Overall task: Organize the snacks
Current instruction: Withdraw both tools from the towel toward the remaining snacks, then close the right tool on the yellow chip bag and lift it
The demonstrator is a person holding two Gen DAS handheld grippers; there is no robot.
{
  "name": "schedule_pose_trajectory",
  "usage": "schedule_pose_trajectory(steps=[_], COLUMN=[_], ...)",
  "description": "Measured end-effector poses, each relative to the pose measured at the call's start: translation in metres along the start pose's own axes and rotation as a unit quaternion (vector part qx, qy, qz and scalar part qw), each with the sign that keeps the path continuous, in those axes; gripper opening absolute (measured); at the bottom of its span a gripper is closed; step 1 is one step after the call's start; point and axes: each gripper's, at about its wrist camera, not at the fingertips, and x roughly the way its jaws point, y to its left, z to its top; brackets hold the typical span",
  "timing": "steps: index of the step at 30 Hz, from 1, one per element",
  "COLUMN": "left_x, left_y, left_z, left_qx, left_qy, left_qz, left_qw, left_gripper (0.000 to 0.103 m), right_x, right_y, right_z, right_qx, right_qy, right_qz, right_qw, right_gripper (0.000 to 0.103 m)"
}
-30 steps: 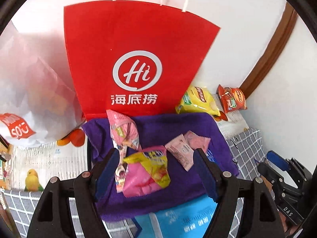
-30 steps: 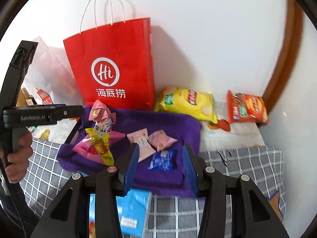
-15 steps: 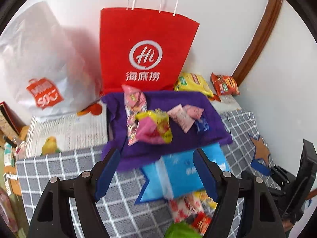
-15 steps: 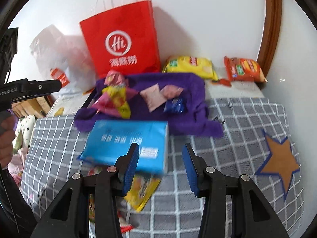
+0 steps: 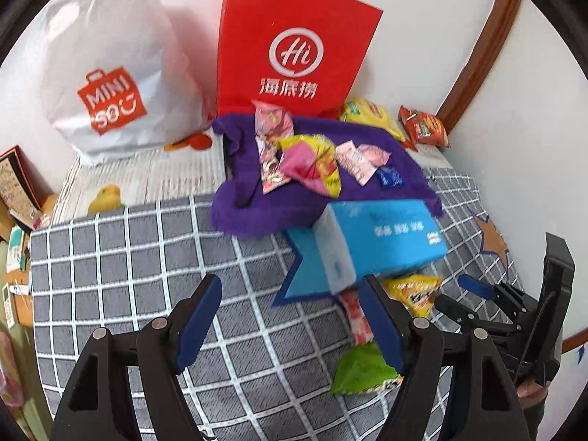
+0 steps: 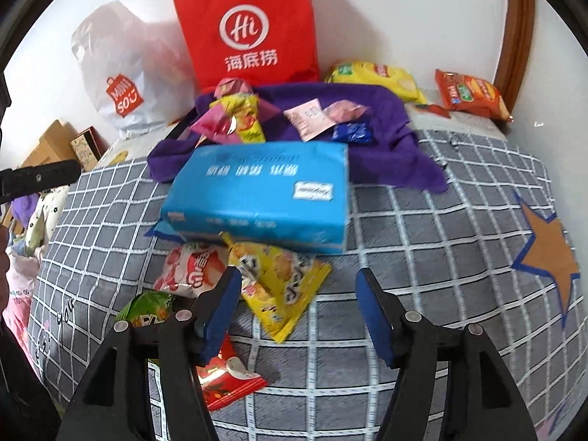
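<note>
Several snack packets [image 5: 312, 163] lie on a purple cloth [image 5: 257, 205] in front of a red paper bag [image 5: 294, 47]; the cloth also shows in the right wrist view [image 6: 389, 136]. A blue tissue pack [image 6: 257, 198] lies in front of the cloth. More snack bags lie near it: a yellow one [image 6: 283, 290], a pink-white one [image 6: 191, 264], a green one [image 5: 362, 369], a red one [image 6: 224, 382]. My left gripper [image 5: 290, 325] is open and empty above the checked cover. My right gripper [image 6: 299, 312] is open and empty over the yellow bag.
A white Miniso plastic bag [image 5: 110, 84] stands left of the red bag. A yellow chips bag [image 6: 375, 77] and an orange-red snack bag [image 6: 470, 95] lie by the wall at the right. The grey checked cover [image 5: 128, 257] has an orange star patch [image 6: 551, 253]. Boxes stand at far left [image 5: 18, 183].
Both grippers have pulled back and risen away from the purple cloth. The blue pack and the snack bags in front of it have come into view. Both stay open.
</note>
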Motion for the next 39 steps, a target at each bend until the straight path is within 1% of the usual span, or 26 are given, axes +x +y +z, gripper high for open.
schedule_pose_trajectory(steps=[3,9,26,32,39], left_x=[0.002,0.006,0.015,0.015,0.014], left_y=[0.005,0.015,0.029,0.03,0.026], left_z=[-0.006,-0.012,-0.021,-0.021,-0.025], left_qx=[-0.006,-0.016,-0.034,-0.035,-0.028], left_qy=[0.002,0.006,0.013,0.011,0.013], left_qz=[-0.002,-0.011,-0.03,-0.033,-0.034], left_qw=[1.0,0.9998,0.9989,0.9988,0.9989], left_gripper=[0.075,0.075,0.075,0.075,0.075], right_x=[0.006,0.018,0.046,0.051,0.06], right_y=[0.009,0.017,0.024,0.021,0.022], right_z=[-0.003,-0.004,0.0,0.001,0.003], right_qx=[-0.012,-0.021,-0.03,-0.026,-0.033], right_qy=[0.0,0.004,0.021,0.023,0.025], right_qz=[0.005,0.0,-0.015,-0.011,-0.009], right_qw=[1.0,1.0,0.999,0.999,0.999], right_gripper=[0.064,0.064,0.064,0.065,0.068])
